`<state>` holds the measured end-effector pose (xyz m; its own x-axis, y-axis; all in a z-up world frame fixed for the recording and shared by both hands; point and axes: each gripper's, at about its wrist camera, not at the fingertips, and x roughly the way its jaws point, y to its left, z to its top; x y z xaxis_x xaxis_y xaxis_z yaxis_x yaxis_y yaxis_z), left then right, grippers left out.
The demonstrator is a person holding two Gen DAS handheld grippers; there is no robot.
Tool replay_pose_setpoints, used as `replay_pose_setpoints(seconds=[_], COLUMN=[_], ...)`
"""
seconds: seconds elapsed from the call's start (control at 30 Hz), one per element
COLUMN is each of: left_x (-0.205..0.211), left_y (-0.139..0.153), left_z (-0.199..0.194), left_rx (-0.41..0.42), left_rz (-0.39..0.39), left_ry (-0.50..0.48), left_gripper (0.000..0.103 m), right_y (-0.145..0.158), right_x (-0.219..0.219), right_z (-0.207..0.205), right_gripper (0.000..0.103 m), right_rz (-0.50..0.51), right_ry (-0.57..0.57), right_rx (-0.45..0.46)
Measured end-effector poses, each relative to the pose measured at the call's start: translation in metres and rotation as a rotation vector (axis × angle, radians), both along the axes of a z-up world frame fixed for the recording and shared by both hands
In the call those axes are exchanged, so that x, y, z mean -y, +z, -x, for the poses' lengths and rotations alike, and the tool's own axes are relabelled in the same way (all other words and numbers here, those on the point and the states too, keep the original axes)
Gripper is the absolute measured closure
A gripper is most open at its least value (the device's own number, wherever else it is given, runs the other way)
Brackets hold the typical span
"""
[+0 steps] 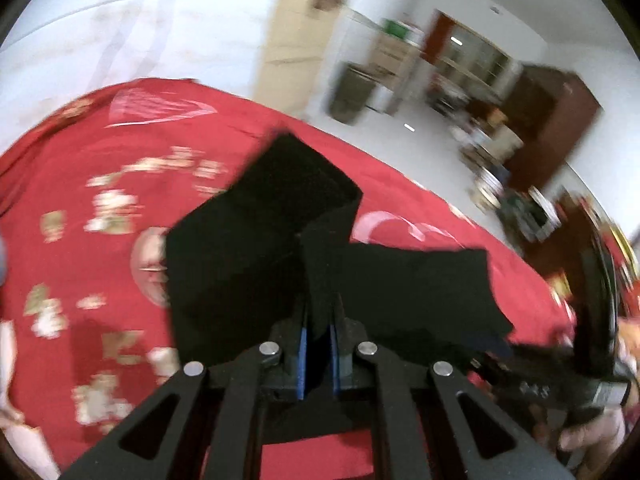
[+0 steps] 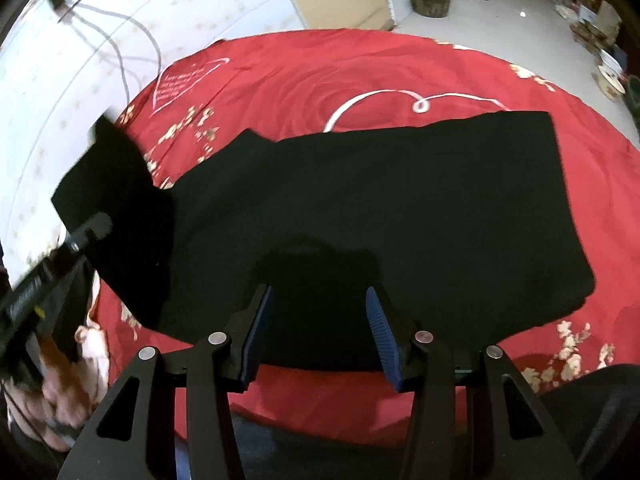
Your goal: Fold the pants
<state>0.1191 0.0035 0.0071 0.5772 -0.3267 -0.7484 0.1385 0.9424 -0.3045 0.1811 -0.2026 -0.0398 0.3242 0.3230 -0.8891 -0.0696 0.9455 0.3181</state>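
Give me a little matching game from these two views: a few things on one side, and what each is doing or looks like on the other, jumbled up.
Things:
1. left gripper
2. right gripper
3. pants
4. bedspread

States:
A. red, with a floral print
B. open, holding nothing
C. black, one end lifted
D. shut on cloth

Pairs: 1-D, 2-B, 3-C, 4-A
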Motion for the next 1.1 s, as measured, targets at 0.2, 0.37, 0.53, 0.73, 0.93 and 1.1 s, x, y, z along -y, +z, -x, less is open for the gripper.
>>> replay_pose_setpoints(seconds=[0.2,0.37,0.53,0.73,0.93,1.1], left_x=[0.054,0.046,0.002,-0.062,-0.055,-0.046], left_y=[-0.054,-0.062,-0.033,-0.053,-0.066,-0.074], left_z=[-0.007,-0.003,0.010,-0.003,-0.002,-0.013], left_rx=[-0.161,-0.255,-0.160,-0.188,-0.202,-0.210], left_rz=[0.026,0.111,0.162,0.084,0.039,0.010], left_ry=[-0.192,-0.194,-0.109,0.164,0.163,0.151], left_gripper=[0.095,0.093,0.064,0.062,0.062,0.062], right_y=[-0.004,-0.012,-0.014,-0.026,-0.054,-0.056], right_x=[0.020,0.016,0.017,0.002,-0.013,-0.020], right_z=[-0.007,-0.015,-0.019,-0.040,-0.068,-0.066], right_gripper=[0.055,0.055,0.051,0.050,0.050,0.073], right_rz=[-0.031,-0.056,-0.079,-0.104,-0.109,-0.122], right_ry=[-0.067,-0.046,-0.050,0.007,0.028,0.071], right_rx=[-0.037,-0.074,-0.078,-0.099,-0.135,-0.130])
